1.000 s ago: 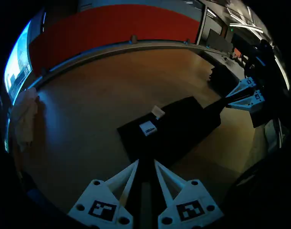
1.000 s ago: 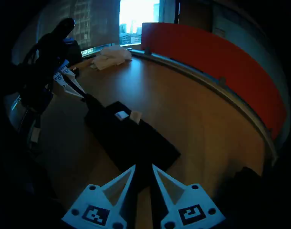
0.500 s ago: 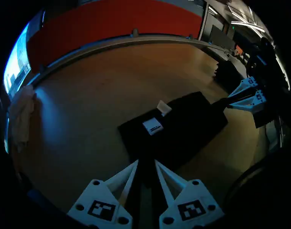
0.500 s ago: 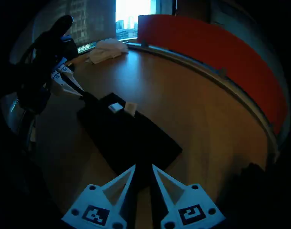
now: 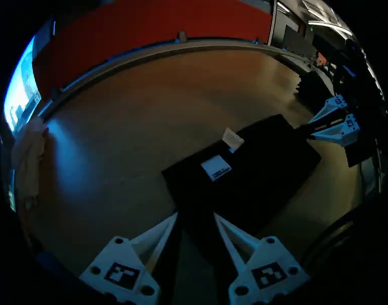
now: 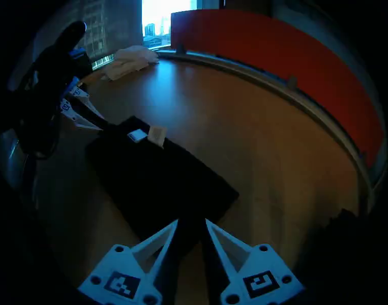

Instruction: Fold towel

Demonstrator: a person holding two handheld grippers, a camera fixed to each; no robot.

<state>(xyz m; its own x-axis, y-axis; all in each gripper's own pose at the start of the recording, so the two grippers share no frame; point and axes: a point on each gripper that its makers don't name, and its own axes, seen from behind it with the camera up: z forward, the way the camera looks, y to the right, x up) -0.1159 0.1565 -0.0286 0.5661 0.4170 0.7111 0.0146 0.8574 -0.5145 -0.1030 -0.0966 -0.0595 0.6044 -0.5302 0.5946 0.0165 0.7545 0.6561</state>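
Black towel (image 5: 265, 168) on wooden table (image 5: 132, 127), corner between left gripper (image 5: 195, 217) fingers (image 5: 158, 239)

I see a black towel (image 5: 265, 173) with two white tags (image 5: 216, 168), a brown tabletop (image 5: 138, 117) and a red partition (image 5: 143, 30).

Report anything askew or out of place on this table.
The black towel lies skewed across the wooden table, with two white tags showing on top. A pale cloth heap sits by the window.
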